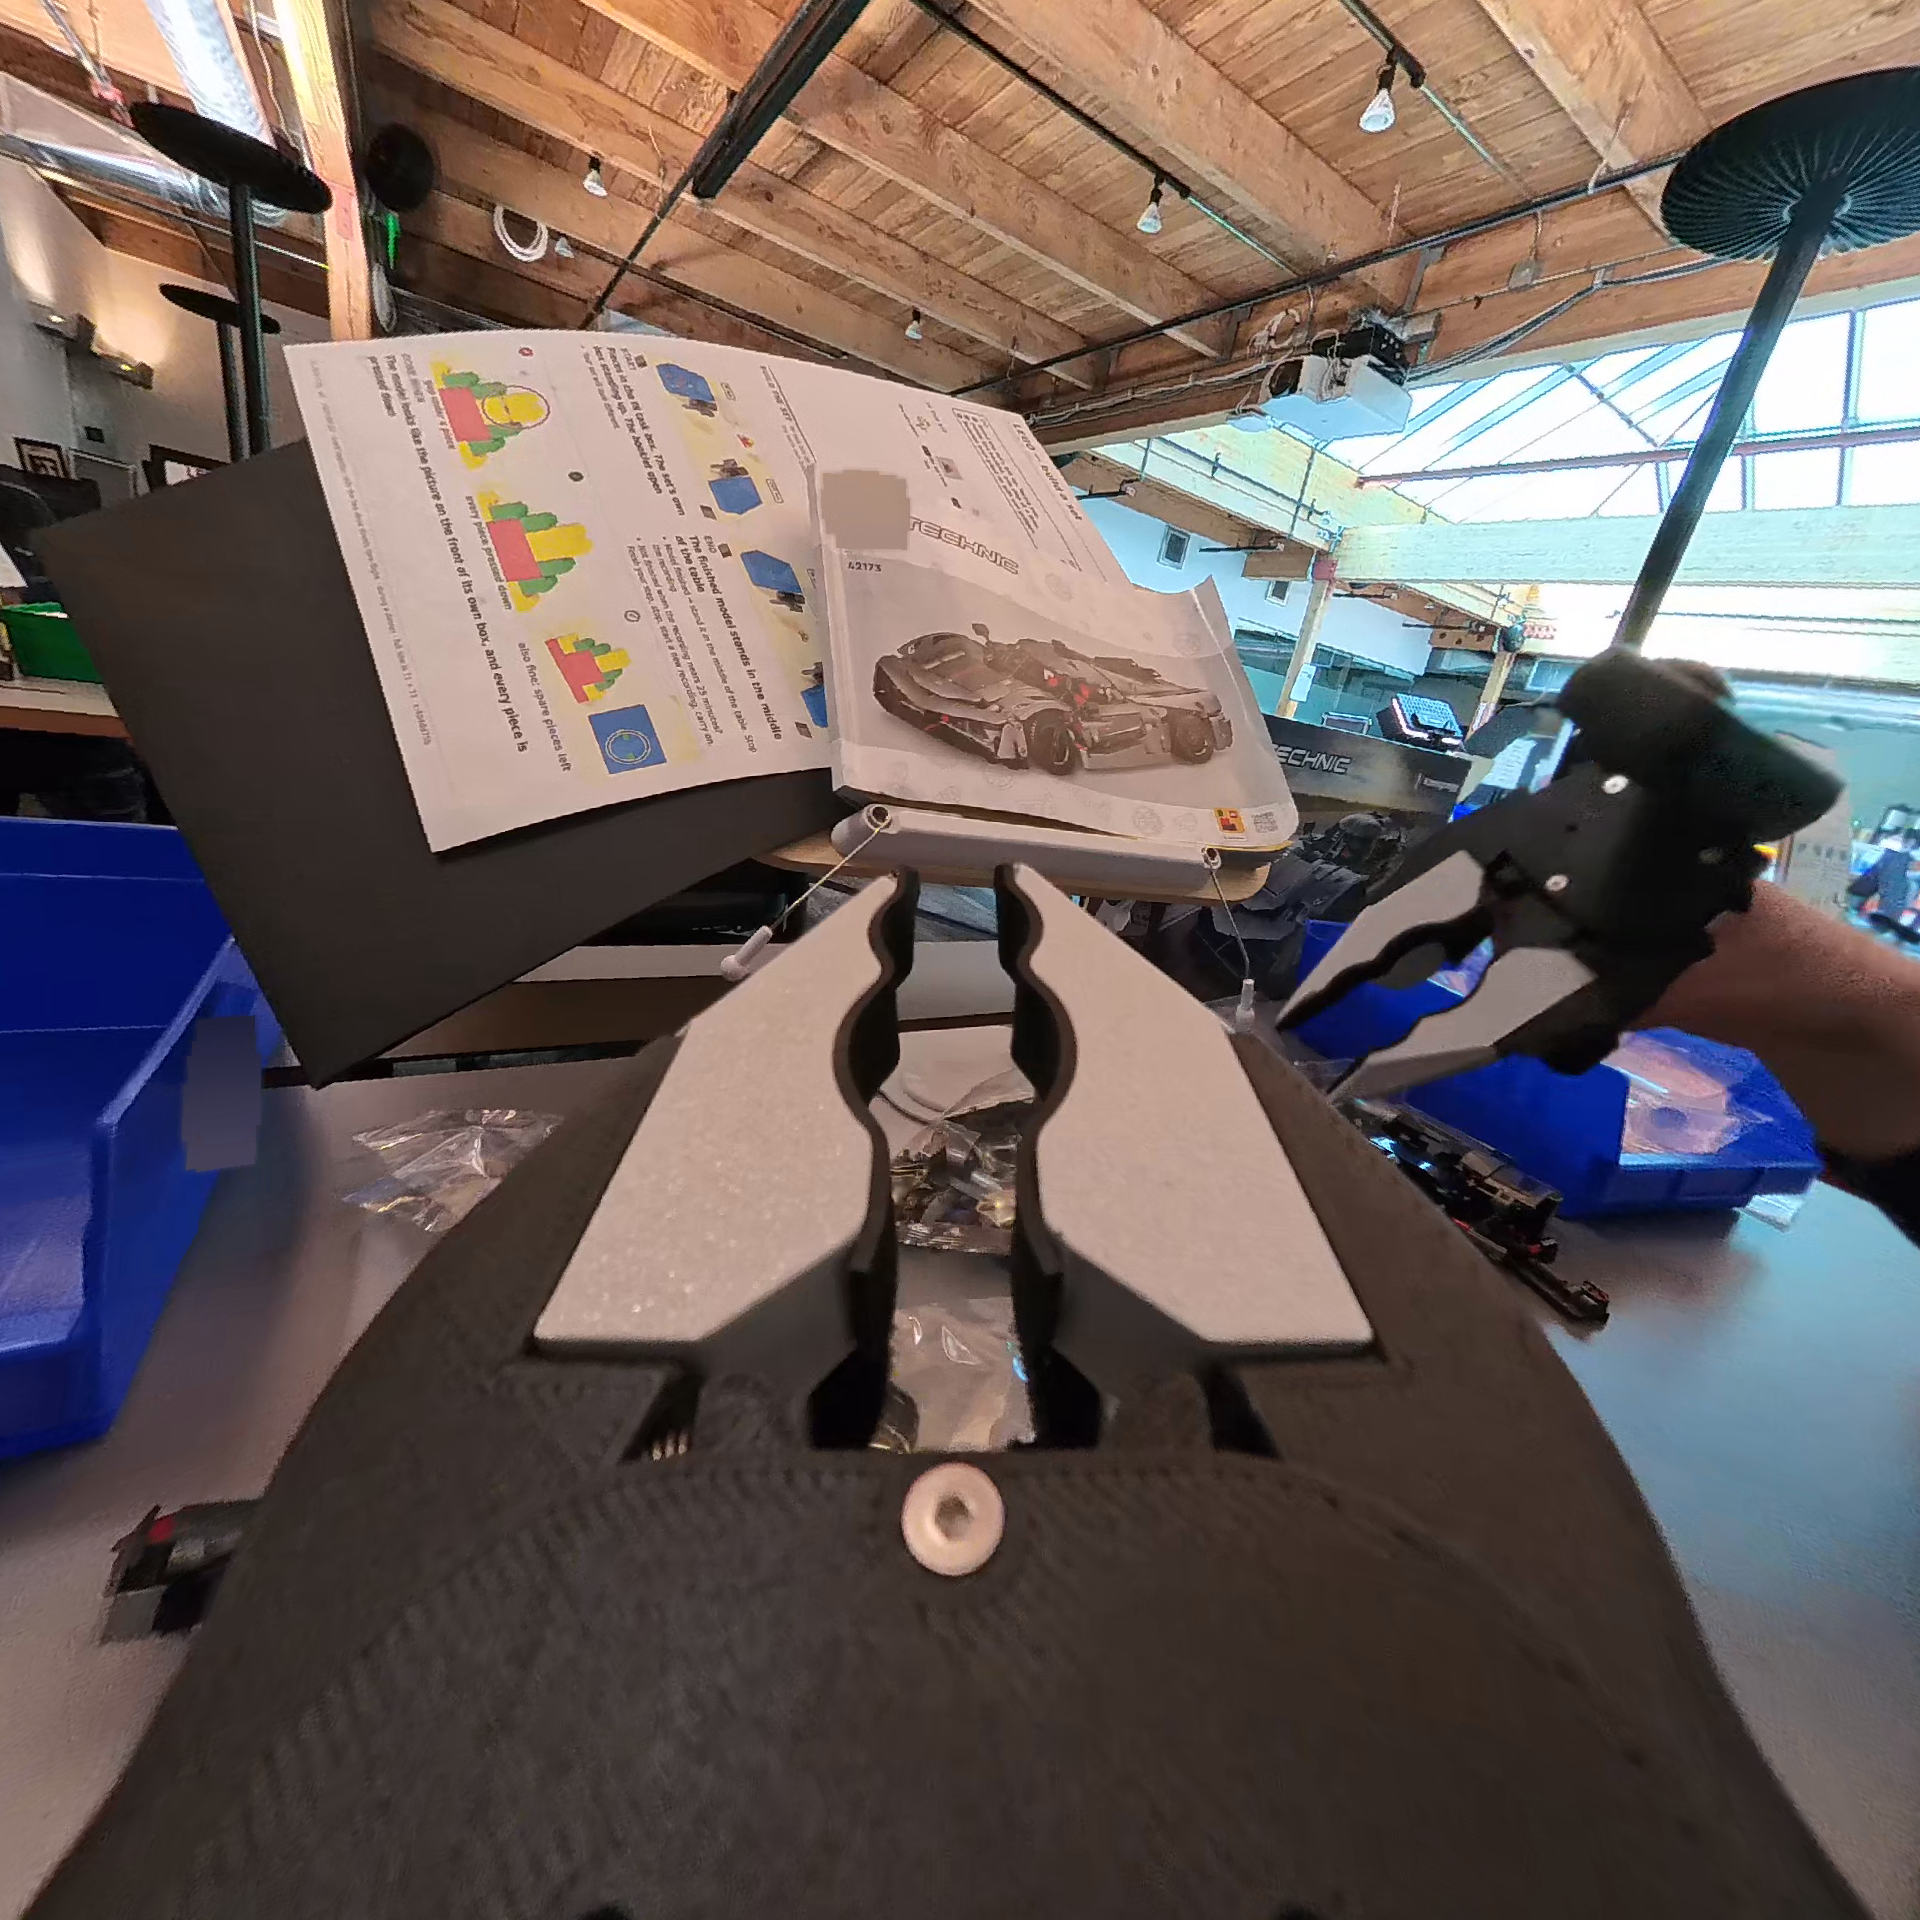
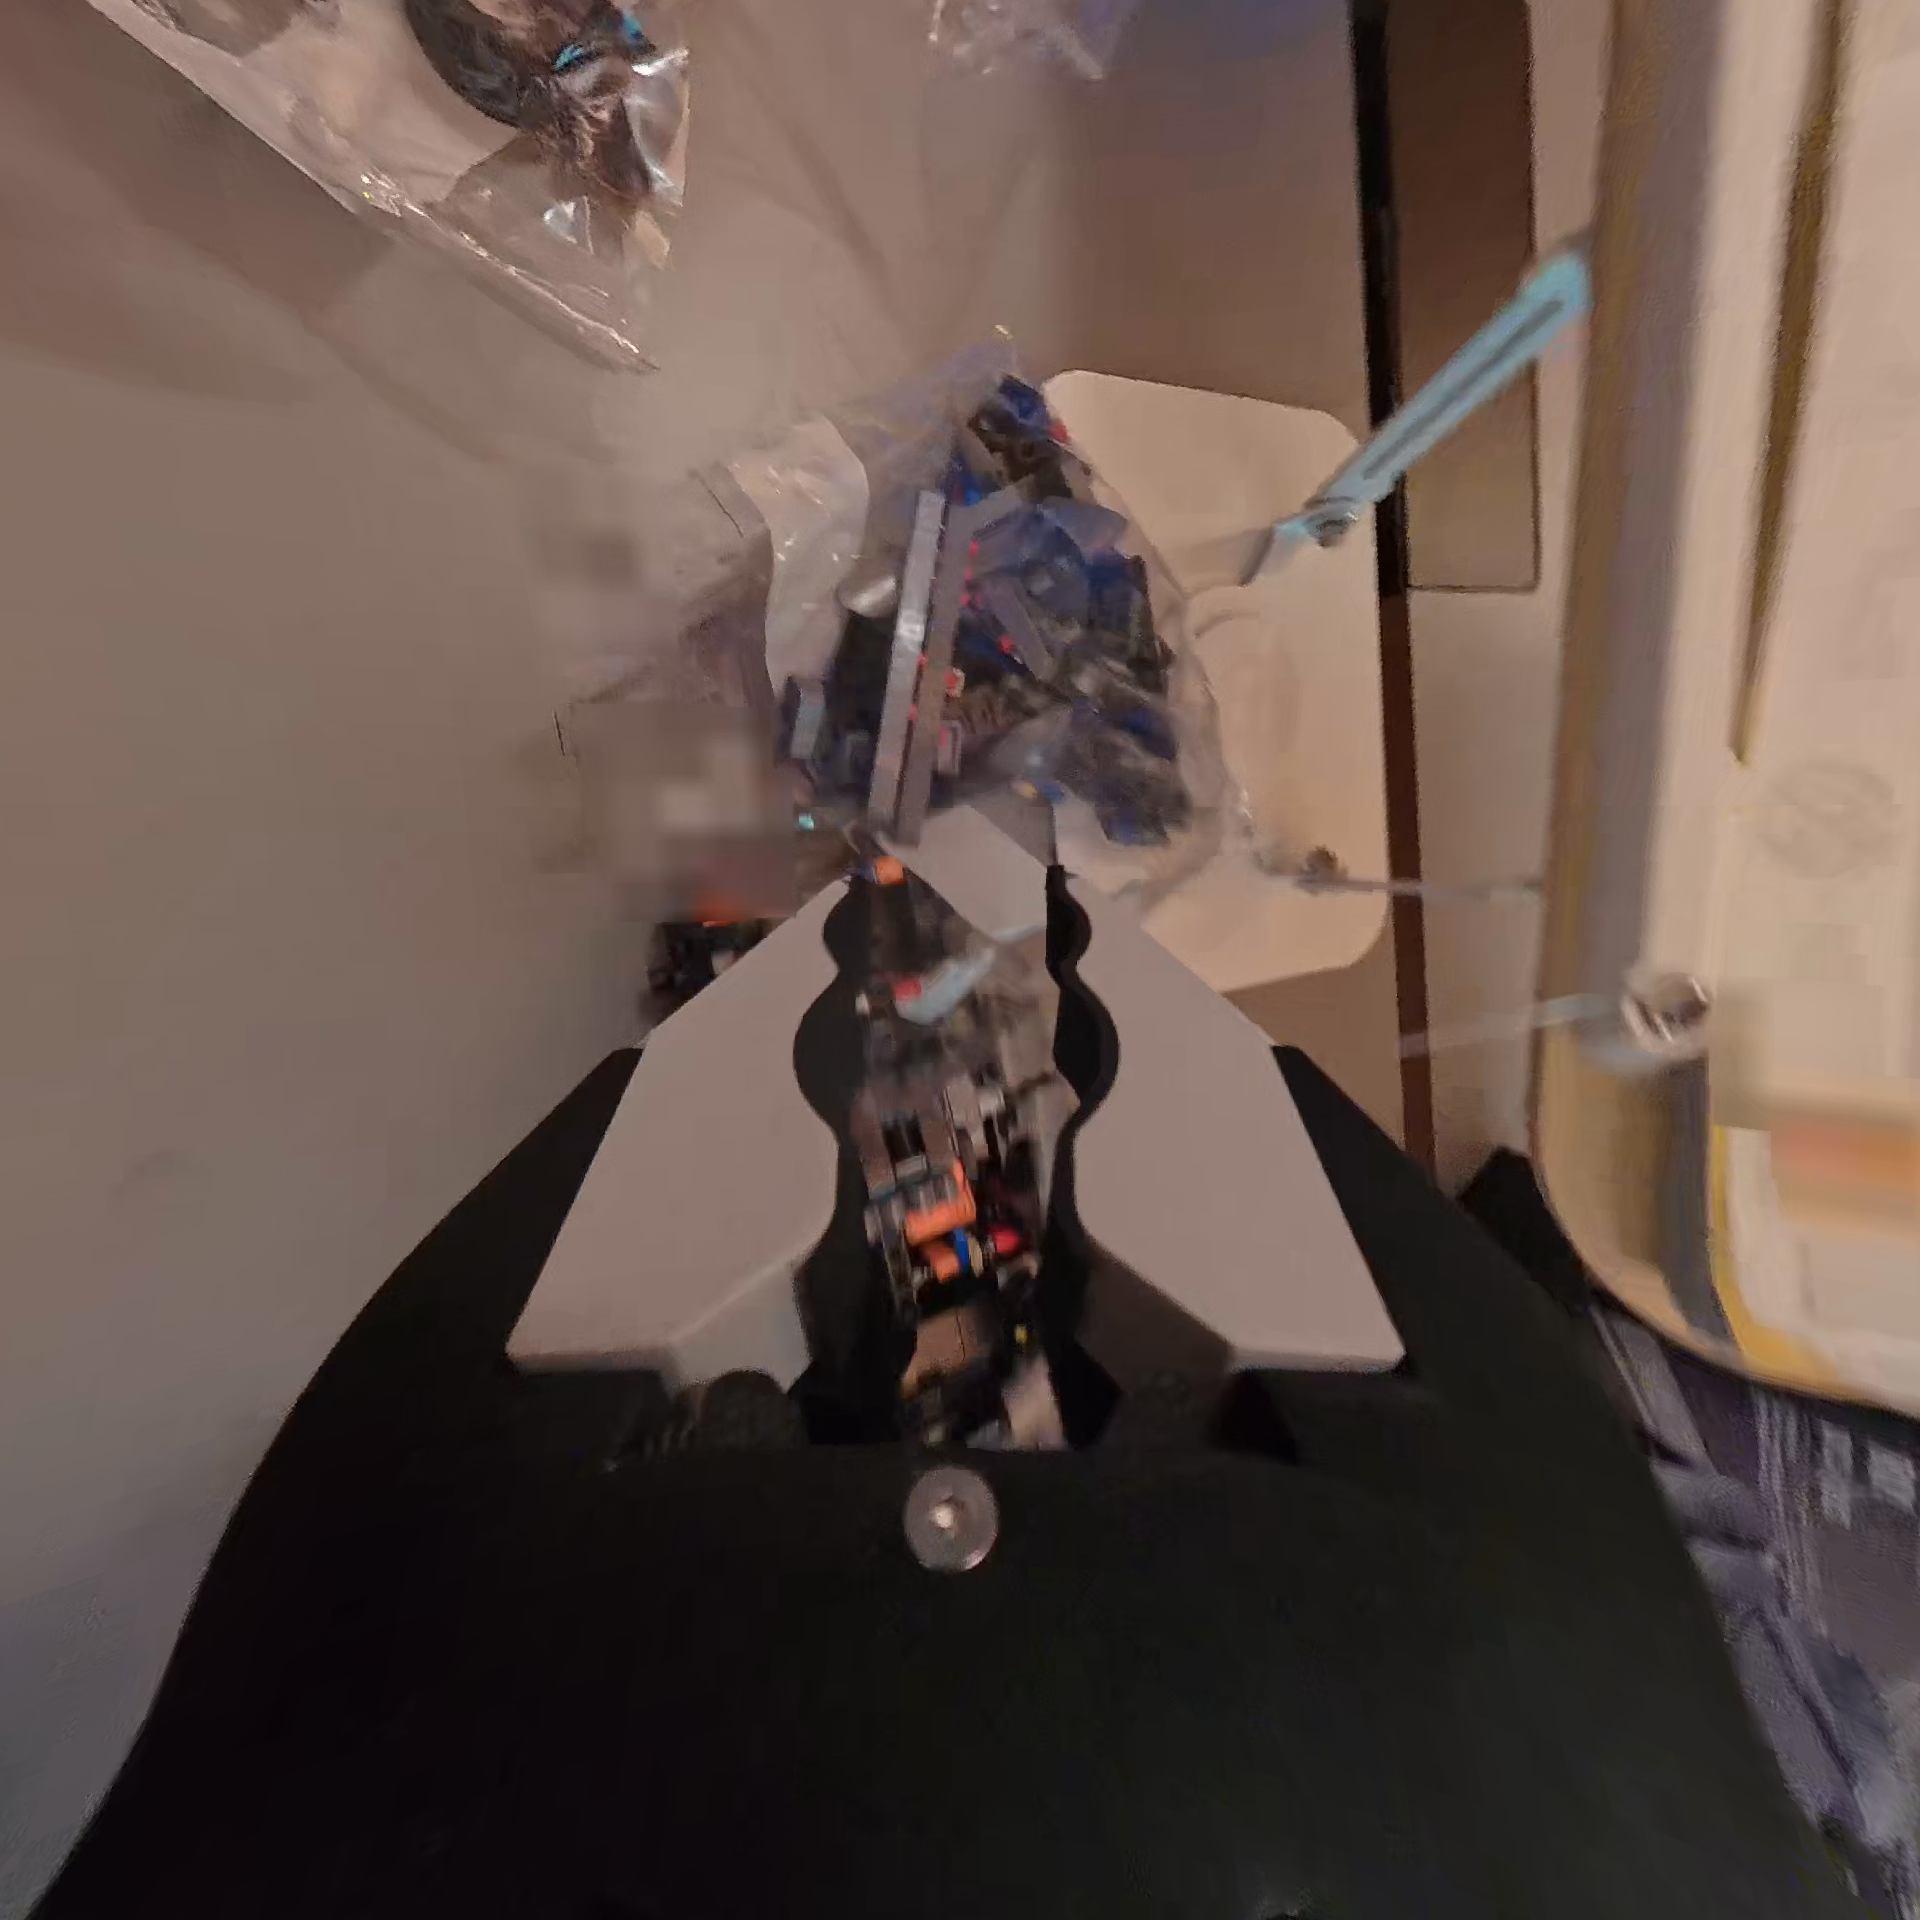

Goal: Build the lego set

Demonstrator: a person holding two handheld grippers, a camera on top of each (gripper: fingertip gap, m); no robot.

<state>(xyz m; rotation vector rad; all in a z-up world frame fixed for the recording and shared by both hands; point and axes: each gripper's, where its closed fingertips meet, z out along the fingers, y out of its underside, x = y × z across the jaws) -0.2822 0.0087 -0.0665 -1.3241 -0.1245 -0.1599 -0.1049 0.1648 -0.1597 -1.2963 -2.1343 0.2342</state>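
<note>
Lego assembly point(image 2: 935, 1174) seemingly between right gripper point(image 2: 951, 883) fingers

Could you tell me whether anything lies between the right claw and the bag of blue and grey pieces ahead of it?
Yes: a partly built assembly lies between the right claw's open jaws, short of the bag.

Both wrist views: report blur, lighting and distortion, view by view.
Left wrist view: mostly sharp, daylit, bright windows; wide-angle bending of the instruction sheet; the right gripper slightly smeared. Right wrist view: dim, warm cast, heavy motion blur on the bag of bricks and the right edge.
</note>
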